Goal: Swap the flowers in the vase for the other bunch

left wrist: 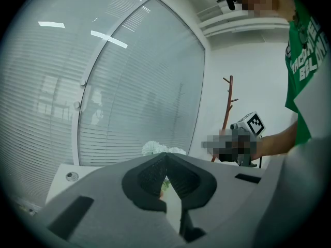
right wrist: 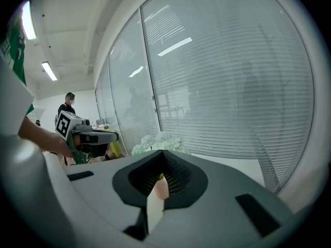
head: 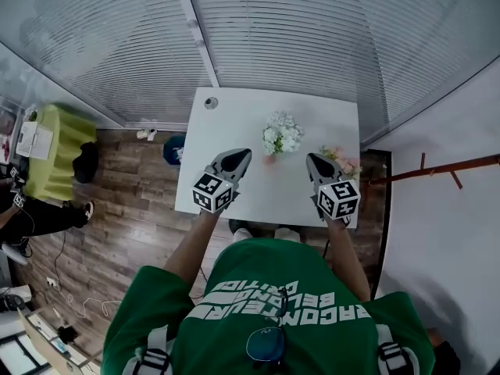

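Against a glass wall (head: 312,37) hung with closed blinds stands a white table (head: 234,116), on a wood-plank floor (head: 133,233). A person in a green printed shirt (head: 266,303) stands at the table's near edge, both forearms reaching out over it. Off to the left of the table is a lime-green seat (head: 58,143), and to the right, by a plain white wall, a reddish-brown coat rack (head: 453,169).

The left tool (head: 244,156) hangs over the near left part of the table, its tip aimed toward the middle. In the left gripper view its jaws meet at the tips with nothing gripped. The right tool (head: 312,160) hangs over the near right part, angled inward. The right gripper view shows its jaws likewise closed tip to tip and empty.

The white flowers (head: 281,133) stand upright in a small pink vase (head: 269,159) at the middle of the table, between the two tools and just beyond their tips. Neither tool touches them. The pink bunch (head: 346,162) lies flat on the table at its right edge, just beside the right tool and partly hidden by it. A small round cable grommet (head: 211,102) sits near the table's far left corner.
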Action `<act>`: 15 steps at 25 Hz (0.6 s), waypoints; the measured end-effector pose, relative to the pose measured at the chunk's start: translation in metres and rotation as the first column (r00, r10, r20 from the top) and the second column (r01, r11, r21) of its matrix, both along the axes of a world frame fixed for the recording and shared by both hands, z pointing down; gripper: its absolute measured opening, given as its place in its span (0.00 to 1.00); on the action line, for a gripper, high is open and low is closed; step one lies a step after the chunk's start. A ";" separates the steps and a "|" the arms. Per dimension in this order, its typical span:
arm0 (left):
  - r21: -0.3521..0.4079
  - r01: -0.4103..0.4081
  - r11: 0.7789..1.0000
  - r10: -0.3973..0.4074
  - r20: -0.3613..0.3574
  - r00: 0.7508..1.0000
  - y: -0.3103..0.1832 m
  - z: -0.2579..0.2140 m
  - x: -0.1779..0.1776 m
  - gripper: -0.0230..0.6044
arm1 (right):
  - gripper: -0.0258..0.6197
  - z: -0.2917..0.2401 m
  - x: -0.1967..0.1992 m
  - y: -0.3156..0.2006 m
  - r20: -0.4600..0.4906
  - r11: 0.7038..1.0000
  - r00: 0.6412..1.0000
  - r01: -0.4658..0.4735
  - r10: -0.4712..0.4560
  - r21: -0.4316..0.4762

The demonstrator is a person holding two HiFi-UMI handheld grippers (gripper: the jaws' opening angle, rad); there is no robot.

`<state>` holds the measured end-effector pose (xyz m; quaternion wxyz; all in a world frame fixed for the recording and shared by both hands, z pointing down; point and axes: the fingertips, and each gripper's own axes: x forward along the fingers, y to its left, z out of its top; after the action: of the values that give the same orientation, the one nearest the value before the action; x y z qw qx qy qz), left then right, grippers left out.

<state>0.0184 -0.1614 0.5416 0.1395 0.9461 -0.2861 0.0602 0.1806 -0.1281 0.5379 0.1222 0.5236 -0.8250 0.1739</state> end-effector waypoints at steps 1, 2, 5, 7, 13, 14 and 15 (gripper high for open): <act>-0.002 0.000 1.000 0.000 0.001 1.000 0.000 0.000 0.002 0.05 | 0.06 -0.001 0.000 0.000 0.001 1.000 1.000 0.001 -0.001 0.001; -0.003 -0.002 1.000 0.002 0.002 1.000 0.001 0.000 0.003 0.05 | 0.06 -0.001 0.001 0.000 0.001 1.000 1.000 0.002 -0.002 0.002; -0.001 -0.009 1.000 0.009 0.007 1.000 0.003 0.000 0.011 0.05 | 0.06 -0.003 0.002 0.001 0.001 1.000 1.000 0.008 -0.008 0.005; -0.001 -0.011 1.000 0.011 0.007 1.000 0.004 -0.001 0.017 0.05 | 0.06 -0.004 0.004 0.002 0.001 1.000 1.000 0.009 -0.009 0.005; -0.017 -0.022 1.000 0.022 -0.004 1.000 0.003 0.006 0.027 0.05 | 0.06 -0.003 0.013 0.002 0.000 1.000 1.000 0.004 -0.004 0.004; -0.022 -0.025 0.999 0.025 -0.002 1.000 0.003 0.009 0.027 0.05 | 0.06 -0.003 0.014 0.002 -0.001 1.000 1.000 0.003 -0.003 0.003; -0.025 -0.026 0.999 0.027 0.001 1.000 0.003 0.012 0.028 0.05 | 0.06 -0.003 0.015 0.002 -0.003 1.000 1.000 0.003 -0.003 0.001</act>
<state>0.0462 -0.1579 0.5536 0.1503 0.9479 -0.2729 0.0664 0.1961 -0.1258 0.5350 0.1234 0.5224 -0.8259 0.1727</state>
